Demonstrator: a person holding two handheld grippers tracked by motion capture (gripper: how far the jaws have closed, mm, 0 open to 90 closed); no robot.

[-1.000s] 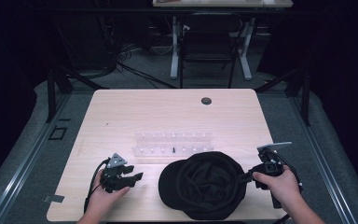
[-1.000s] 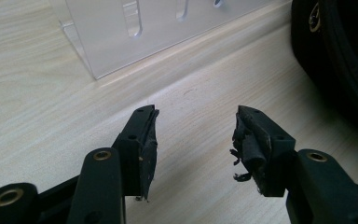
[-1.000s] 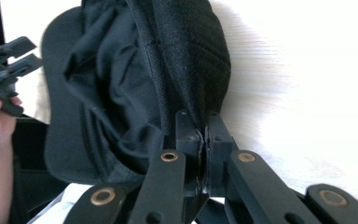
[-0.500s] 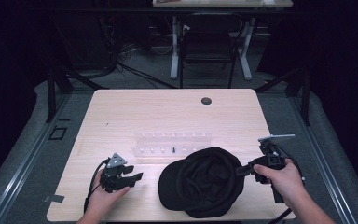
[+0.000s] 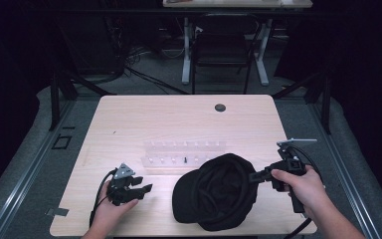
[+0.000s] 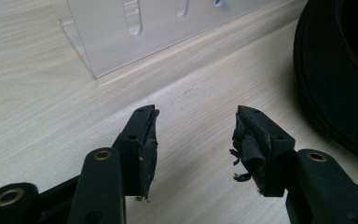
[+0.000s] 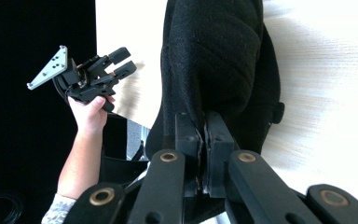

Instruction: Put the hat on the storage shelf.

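Moved: right gripper (image 5: pixel 252 175) has come up a bit since a second ago and dragged the cap's (image 5: pixel 214 191) right side up with it, so the cap now sits tipped and bunched instead of flat.
Right jaws: pinched nearly closed on the cap's edge, fabric squeezed between them in the right gripper view (image 7: pixel 203 140).
Left gripper (image 5: pixel 146 188): parked near the front-left corner of the tabletop (image 5: pixel 179 119), hasn't budged.
Left jaws: standing open with nothing between them, just bare wood under them (image 6: pixel 193 135).
Cap spot: front edge of the tabletop, right of the middle, its left side on the wood and its right side hanging from the right gripper.
Rack (image 5: pixel 184 153): clear plastic thing just behind the cap, toward the middle, untouched.
Done so far: I'd say the grab is done and the lift has just started.
Left to do: cap isn't fully off the tabletop yet, and the left gripper hasn't joined in, so most of the job looks ahead.
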